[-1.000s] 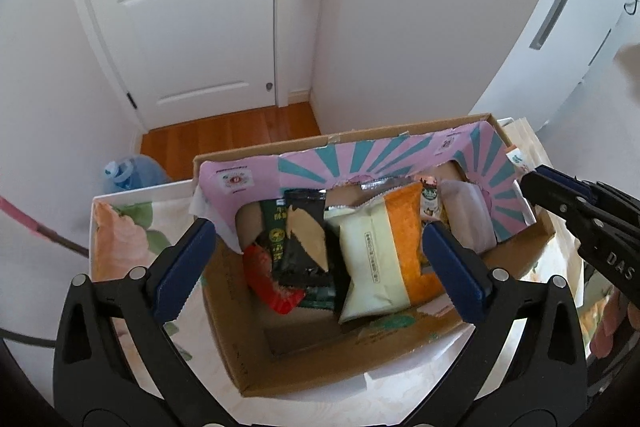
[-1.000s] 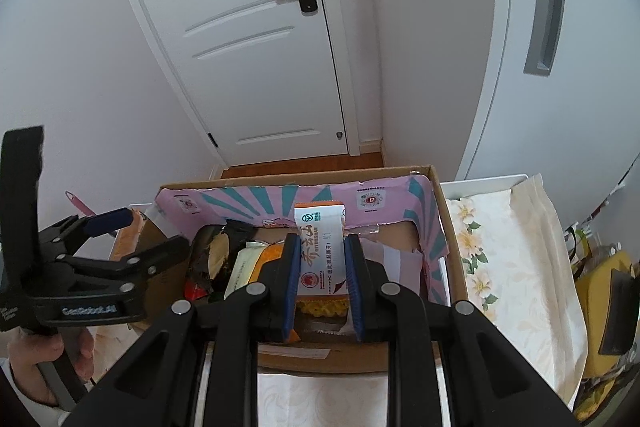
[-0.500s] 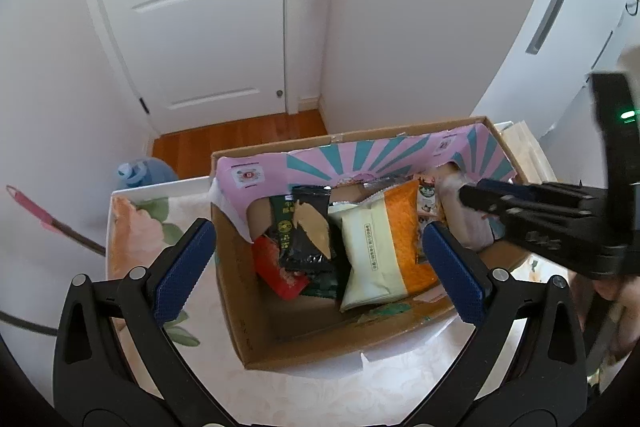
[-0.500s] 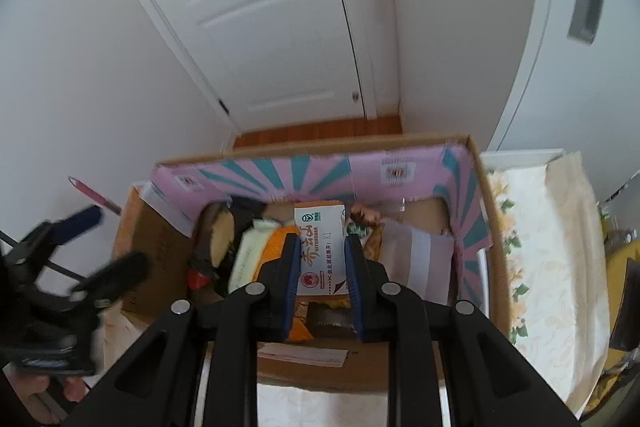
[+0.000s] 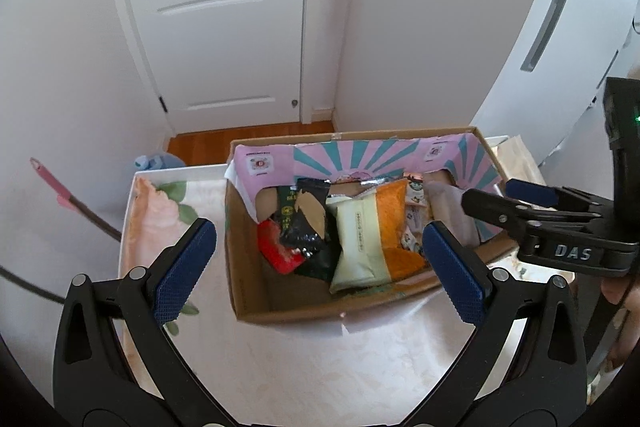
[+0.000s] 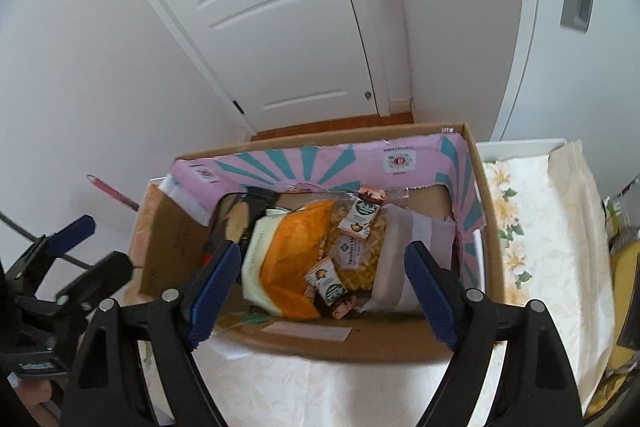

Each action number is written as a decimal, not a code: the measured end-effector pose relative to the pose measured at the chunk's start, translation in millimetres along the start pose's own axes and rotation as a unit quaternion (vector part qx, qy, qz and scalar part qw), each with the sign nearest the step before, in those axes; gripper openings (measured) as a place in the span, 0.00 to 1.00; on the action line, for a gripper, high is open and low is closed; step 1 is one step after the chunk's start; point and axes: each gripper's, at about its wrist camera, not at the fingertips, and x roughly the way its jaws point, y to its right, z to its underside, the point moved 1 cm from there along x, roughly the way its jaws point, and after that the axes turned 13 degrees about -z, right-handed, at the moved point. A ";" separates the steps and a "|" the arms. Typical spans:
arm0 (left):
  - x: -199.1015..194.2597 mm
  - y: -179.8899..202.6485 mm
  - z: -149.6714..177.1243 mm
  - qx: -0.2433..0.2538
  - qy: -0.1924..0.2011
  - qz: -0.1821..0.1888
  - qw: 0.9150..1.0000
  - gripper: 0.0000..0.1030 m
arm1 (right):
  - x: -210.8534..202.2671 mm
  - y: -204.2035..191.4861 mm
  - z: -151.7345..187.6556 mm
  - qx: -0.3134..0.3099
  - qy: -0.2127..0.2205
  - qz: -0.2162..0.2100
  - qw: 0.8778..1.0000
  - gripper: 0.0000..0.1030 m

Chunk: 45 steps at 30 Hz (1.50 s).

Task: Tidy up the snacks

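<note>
Both cameras look steeply down and forward at the cardboard box point(image 5: 256, 291) on the cloth-covered surface point(image 5: 320, 359), each from the box's near side, with its own fingers in the foreground.

The left wrist view stands off the box's near left corner, a little back, so the whole box shows, with the right gripper point(image 5: 508, 199) at its right end.

The right wrist view hangs closer, over the near wall, with the left gripper point(image 6: 92, 243) off the box's left end.

Both views share the box, its snacks and the white door point(image 6: 280, 19) behind.
</note>
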 end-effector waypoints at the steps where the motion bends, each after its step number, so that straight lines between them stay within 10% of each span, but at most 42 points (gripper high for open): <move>1: -7.8 0.2 2.2 -0.003 0.004 -0.002 1.000 0.99 | -5.8 -2.3 0.7 -0.005 0.003 0.000 1.000 0.78; 17: -142.0 16.6 31.3 -0.044 0.097 -0.061 0.992 1.00 | -153.4 -31.5 27.7 -0.088 0.101 0.027 0.991 0.79; 23: -181.2 22.5 45.4 -0.055 0.134 -0.084 0.986 1.00 | -188.7 -38.8 49.0 -0.110 0.136 0.039 0.984 1.00; 45: -206.5 7.2 63.3 -0.054 0.195 -0.083 0.976 1.00 | -211.0 -57.9 84.7 -0.110 0.199 0.116 0.967 1.00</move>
